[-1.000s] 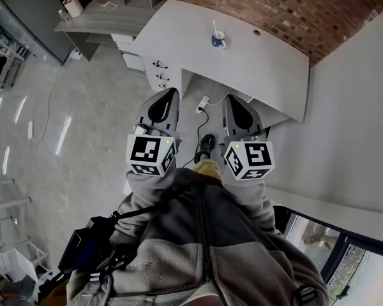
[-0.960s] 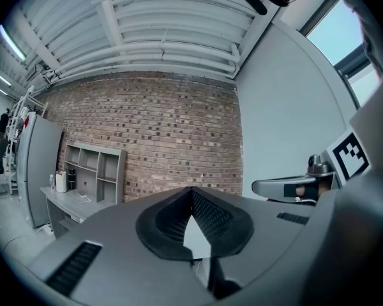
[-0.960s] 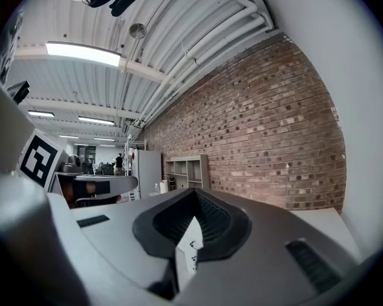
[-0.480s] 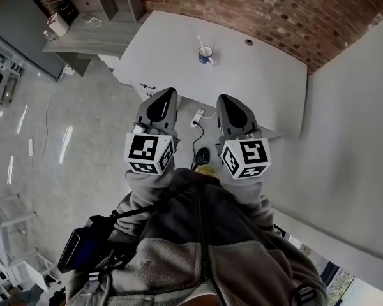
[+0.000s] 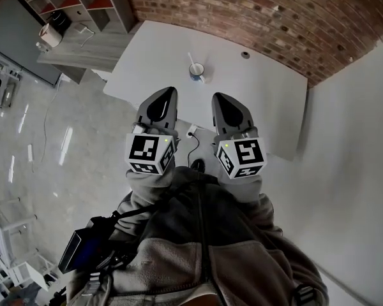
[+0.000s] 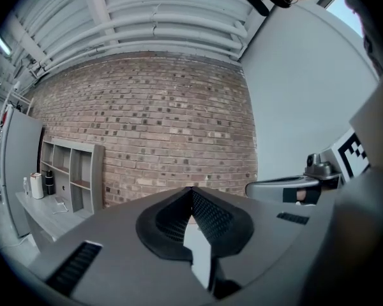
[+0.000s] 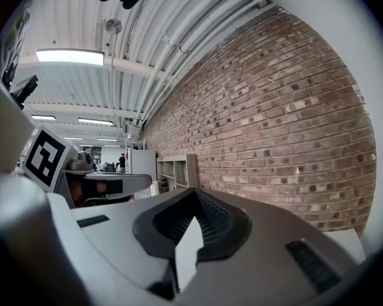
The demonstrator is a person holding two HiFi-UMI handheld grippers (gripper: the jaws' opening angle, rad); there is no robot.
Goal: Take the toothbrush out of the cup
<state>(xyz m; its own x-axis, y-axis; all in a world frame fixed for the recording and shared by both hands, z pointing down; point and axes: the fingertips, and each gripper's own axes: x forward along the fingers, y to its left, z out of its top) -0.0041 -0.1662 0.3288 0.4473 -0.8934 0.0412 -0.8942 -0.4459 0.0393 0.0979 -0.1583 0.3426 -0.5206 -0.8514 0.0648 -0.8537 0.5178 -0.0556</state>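
A blue and white cup [image 5: 196, 72] stands on the white table [image 5: 262, 101], near its far middle. A white toothbrush [image 5: 192, 60] sticks up out of it, leaning left. My left gripper [image 5: 168, 92] and right gripper [image 5: 216, 97] are held side by side in front of the person's chest, short of the table's near edge and well apart from the cup. Both point toward the brick wall. In the left gripper view the left gripper [image 6: 191, 190] shows its jaws meeting with nothing between them. The right gripper [image 7: 193, 193] looks the same. Neither gripper view shows the cup.
A brick wall [image 5: 255, 18] runs behind the table and a white wall [image 5: 351, 145] bounds the right side. A grey side desk [image 5: 76, 50] with shelves and a kettle [image 5: 49, 34] stands at the upper left. A power strip [image 5: 193, 131] and cable lie on the floor under the table.
The person has stepped closer to the table, so the table and cup now sit lower and further left in the head view. Both grippers keep the same shut pose.
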